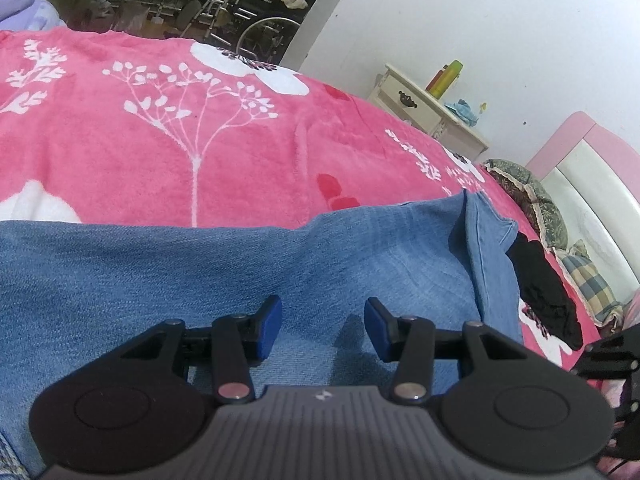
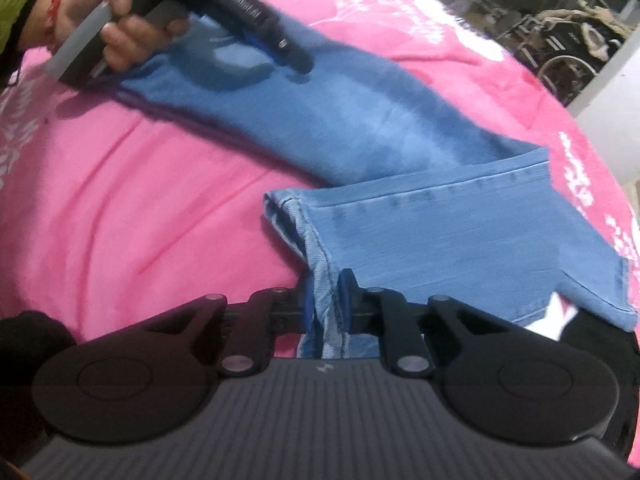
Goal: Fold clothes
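R gripper was pinching the light-blue denim jeans hem at lower centre, L gripper spread over denim w/o grip; mid-fold, next probably needs hem carried across.

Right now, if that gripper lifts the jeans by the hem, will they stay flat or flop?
Probably flop: the jeans already bend and fold over themselves on the pink blanket. The hem bunches between the pads of the right gripper, so the denim looks soft. Being thick cloth, the leg would likely hang and drag.
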The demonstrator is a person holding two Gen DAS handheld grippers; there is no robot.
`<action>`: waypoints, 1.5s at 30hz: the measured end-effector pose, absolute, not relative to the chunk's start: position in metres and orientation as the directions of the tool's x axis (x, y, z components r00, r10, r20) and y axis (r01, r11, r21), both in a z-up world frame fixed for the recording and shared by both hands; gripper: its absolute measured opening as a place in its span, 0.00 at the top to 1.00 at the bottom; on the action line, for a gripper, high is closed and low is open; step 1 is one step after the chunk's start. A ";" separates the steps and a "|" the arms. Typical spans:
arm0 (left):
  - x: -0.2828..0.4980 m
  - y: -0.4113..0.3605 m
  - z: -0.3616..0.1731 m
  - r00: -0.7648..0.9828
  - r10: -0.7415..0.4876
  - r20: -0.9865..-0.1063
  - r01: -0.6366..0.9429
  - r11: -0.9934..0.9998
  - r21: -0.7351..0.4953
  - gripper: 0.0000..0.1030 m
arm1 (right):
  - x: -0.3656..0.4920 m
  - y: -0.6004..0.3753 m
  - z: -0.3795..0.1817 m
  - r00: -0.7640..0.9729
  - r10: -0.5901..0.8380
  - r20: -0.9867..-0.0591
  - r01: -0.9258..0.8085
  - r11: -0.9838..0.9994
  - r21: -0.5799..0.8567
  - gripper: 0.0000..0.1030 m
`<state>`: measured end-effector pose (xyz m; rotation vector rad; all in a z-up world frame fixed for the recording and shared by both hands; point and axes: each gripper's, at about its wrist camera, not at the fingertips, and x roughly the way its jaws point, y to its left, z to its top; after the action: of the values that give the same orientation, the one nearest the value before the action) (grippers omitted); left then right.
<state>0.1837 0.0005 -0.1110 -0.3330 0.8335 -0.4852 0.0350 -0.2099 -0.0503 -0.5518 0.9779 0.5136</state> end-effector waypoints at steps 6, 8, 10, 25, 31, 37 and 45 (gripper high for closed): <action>0.183 0.001 -0.112 0.576 -0.535 -0.618 0.278 0.839 -0.467 0.54 | 0.043 -0.216 -0.039 0.508 0.137 -0.850 -0.587 0.778 -0.225 0.89; 0.183 0.001 -0.112 0.577 -0.535 -0.617 0.278 0.839 -0.467 0.54 | 0.046 -0.218 -0.036 0.523 0.131 -0.842 -0.571 0.787 -0.232 0.89; 0.183 0.001 -0.112 0.577 -0.534 -0.618 0.279 0.840 -0.466 0.54 | 0.049 -0.221 -0.034 0.540 0.123 -0.832 -0.554 0.796 -0.242 0.90; 0.180 0.003 -0.105 0.583 -0.517 -0.627 0.274 0.852 -0.447 0.54 | 0.120 -0.306 0.022 0.798 -0.208 -0.566 -0.168 0.825 -0.540 0.90; 0.182 0.001 -0.101 0.564 -0.517 -0.644 0.309 0.855 -0.416 0.51 | 0.172 -0.377 0.024 0.784 -0.354 -0.511 0.019 0.835 -0.550 0.90; 0.187 0.000 -0.100 0.535 -0.526 -0.662 0.341 0.850 -0.401 0.51 | 0.228 -0.452 0.001 0.720 -0.427 -0.547 0.128 0.857 -0.500 0.96; 0.190 -0.002 -0.096 0.508 -0.516 -0.690 0.378 0.853 -0.359 0.51 | 0.282 -0.485 -0.067 0.639 -0.407 -0.653 0.132 0.894 -0.428 0.96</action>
<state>0.1904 -0.0019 -0.0964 -0.1704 0.8871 -0.5415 0.2824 -0.4851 -0.0669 -0.3599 0.8246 -0.3149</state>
